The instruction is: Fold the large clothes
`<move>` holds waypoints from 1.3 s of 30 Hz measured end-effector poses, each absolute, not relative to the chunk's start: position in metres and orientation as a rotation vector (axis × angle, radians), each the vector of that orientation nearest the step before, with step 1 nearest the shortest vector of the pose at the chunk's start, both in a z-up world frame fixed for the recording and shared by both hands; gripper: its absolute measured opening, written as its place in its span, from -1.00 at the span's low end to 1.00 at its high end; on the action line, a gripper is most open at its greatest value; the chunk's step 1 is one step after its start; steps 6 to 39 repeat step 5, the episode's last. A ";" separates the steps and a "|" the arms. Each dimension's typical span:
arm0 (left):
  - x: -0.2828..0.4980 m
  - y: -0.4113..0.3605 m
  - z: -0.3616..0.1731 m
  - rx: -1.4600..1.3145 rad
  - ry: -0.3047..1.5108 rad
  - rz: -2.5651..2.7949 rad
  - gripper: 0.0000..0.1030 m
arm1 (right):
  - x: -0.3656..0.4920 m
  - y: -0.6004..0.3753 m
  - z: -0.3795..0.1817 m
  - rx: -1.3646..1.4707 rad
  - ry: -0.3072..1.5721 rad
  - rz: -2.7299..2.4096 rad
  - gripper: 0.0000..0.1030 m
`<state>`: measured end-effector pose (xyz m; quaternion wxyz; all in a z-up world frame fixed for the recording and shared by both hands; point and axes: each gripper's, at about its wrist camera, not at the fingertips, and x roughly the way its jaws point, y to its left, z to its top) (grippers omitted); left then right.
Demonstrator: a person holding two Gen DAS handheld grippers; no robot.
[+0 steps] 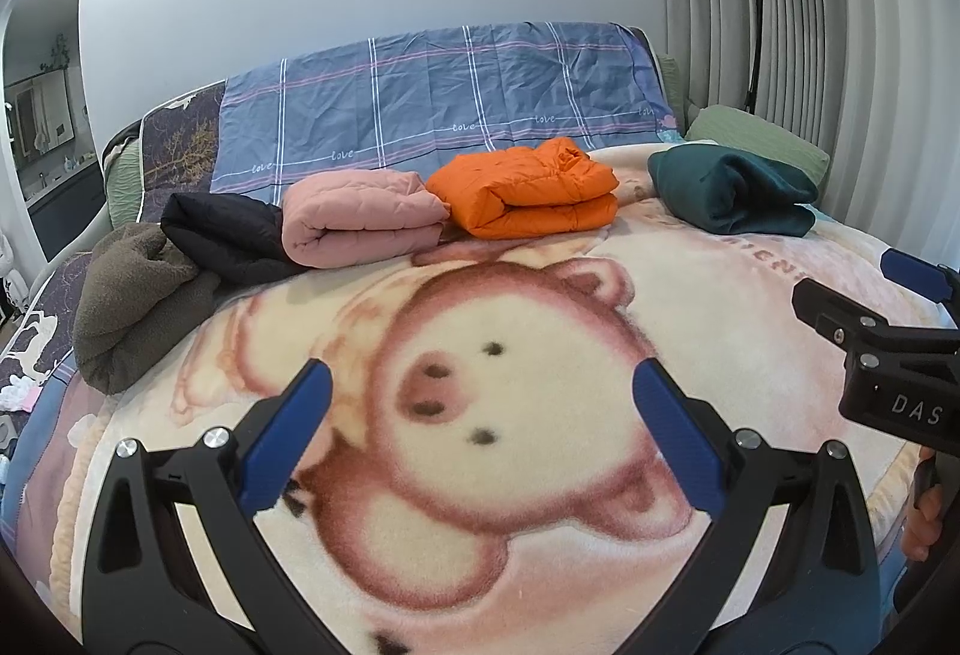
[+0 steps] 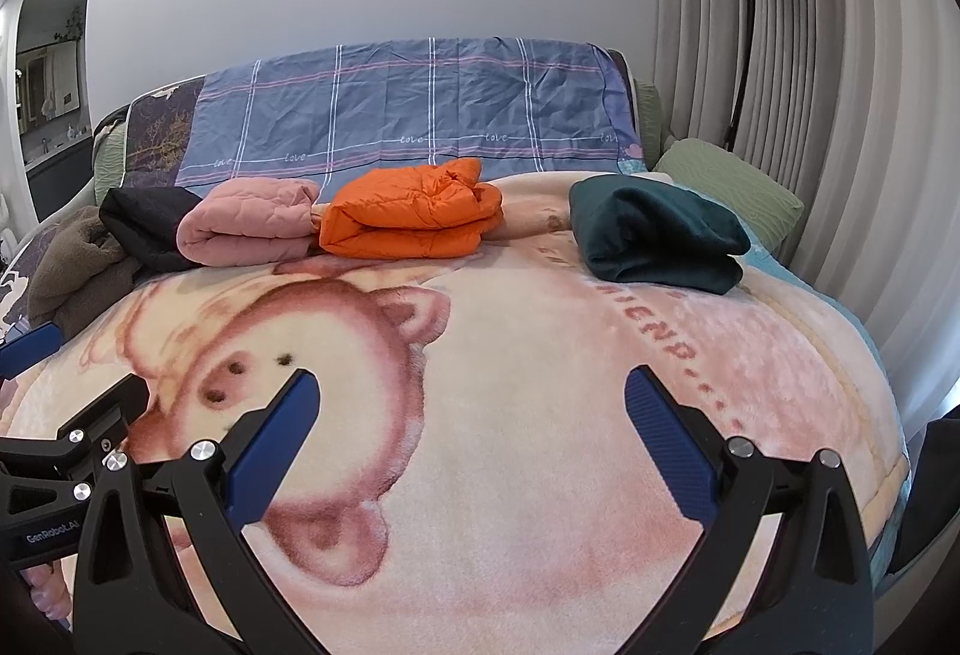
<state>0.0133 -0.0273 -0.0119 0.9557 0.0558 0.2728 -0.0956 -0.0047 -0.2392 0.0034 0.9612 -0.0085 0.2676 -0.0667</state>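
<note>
Left gripper [image 1: 480, 391], right gripper [image 2: 471, 403] both spread wide, empty, above pig-print fleece blanket [image 1: 540, 565]; folded orange puffer jacket [image 1: 528, 193] far side.

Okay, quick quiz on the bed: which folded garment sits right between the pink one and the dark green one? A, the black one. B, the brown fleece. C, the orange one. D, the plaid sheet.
C: the orange jacket lies folded in the row with the pink one on its left and the dark green one on its right.
</note>
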 end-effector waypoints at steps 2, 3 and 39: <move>0.014 -0.028 -0.012 0.113 0.553 -0.195 0.96 | -0.004 -0.239 0.004 -0.017 0.543 -0.136 0.97; 0.014 -0.028 -0.012 0.113 0.553 -0.195 0.96 | -0.004 -0.239 0.003 -0.016 0.544 -0.135 0.97; 0.014 -0.028 -0.012 0.113 0.554 -0.195 0.96 | -0.004 -0.240 0.004 -0.017 0.545 -0.134 0.97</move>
